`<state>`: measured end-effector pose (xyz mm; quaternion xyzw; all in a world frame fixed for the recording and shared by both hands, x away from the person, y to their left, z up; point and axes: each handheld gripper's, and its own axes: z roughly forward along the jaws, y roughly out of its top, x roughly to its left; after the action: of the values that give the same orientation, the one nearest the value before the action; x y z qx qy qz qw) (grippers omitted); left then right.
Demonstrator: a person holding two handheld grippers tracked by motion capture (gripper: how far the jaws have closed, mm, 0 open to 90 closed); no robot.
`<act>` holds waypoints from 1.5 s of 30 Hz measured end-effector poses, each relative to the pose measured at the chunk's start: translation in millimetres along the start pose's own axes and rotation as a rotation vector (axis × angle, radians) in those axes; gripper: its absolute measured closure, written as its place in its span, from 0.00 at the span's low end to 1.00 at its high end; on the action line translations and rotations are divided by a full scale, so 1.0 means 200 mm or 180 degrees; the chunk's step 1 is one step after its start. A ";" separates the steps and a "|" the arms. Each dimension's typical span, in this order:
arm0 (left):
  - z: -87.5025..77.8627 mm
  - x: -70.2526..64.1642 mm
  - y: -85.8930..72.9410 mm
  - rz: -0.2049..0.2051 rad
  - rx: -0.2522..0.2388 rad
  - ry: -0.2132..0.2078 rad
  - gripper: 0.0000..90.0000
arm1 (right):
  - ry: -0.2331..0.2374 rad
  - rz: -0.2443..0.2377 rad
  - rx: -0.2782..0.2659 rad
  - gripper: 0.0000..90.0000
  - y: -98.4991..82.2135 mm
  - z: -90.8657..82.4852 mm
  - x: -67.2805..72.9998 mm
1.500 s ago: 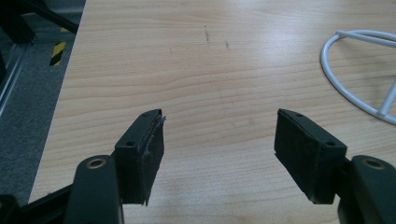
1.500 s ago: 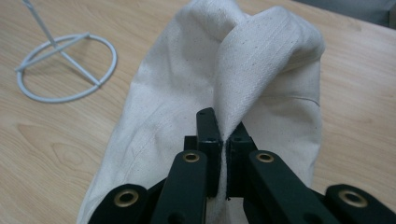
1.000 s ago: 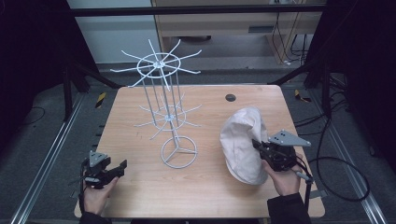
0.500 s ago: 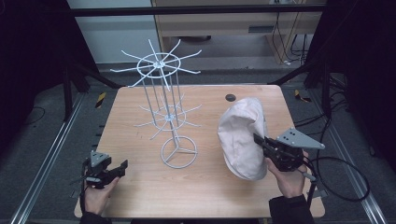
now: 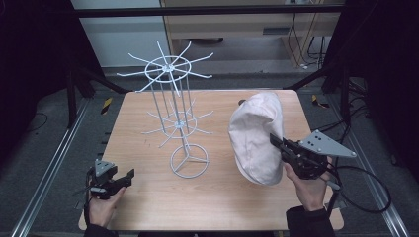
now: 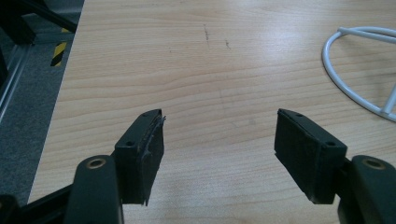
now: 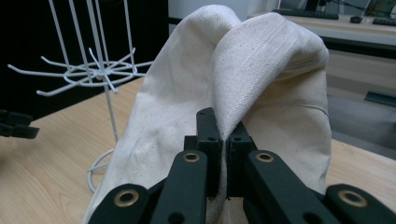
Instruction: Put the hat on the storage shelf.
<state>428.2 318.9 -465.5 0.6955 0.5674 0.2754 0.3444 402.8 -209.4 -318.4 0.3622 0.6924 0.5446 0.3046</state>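
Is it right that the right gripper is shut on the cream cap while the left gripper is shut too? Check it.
Not quite. The right gripper is shut on the cream cap, but the left gripper is open over the table, as the left gripper view shows.

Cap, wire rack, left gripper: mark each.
cap (image 5: 254, 140), high view, middle of the cloth crown
wire rack (image 5: 188, 161), high view, ring base
left gripper (image 6: 219, 140), left gripper view, midway between its open jaws
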 end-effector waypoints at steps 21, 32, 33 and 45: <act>0.01 0.00 0.00 -0.0010 0.0010 -0.0001 0.37 | 0.0032 -0.0084 -0.0383 0.98 0.20 -0.02 0.04; 0.00 0.01 0.00 -0.0021 -0.0005 0.0003 0.37 | 0.0092 -0.0138 -0.0594 0.98 0.26 -0.03 0.07; 0.00 0.01 0.00 -0.0015 -0.0003 0.0009 0.37 | 0.0099 -0.0128 -0.0631 0.98 0.27 -0.03 0.08; 0.00 0.00 0.00 -0.0010 0.0005 0.0008 0.37 | 0.0131 -0.0212 -0.0817 0.98 0.36 -0.08 0.10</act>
<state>428.7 319.3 -466.2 0.6945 0.5691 0.2753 0.3436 391.6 -191.2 -244.6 0.2858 0.6348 0.6256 0.3521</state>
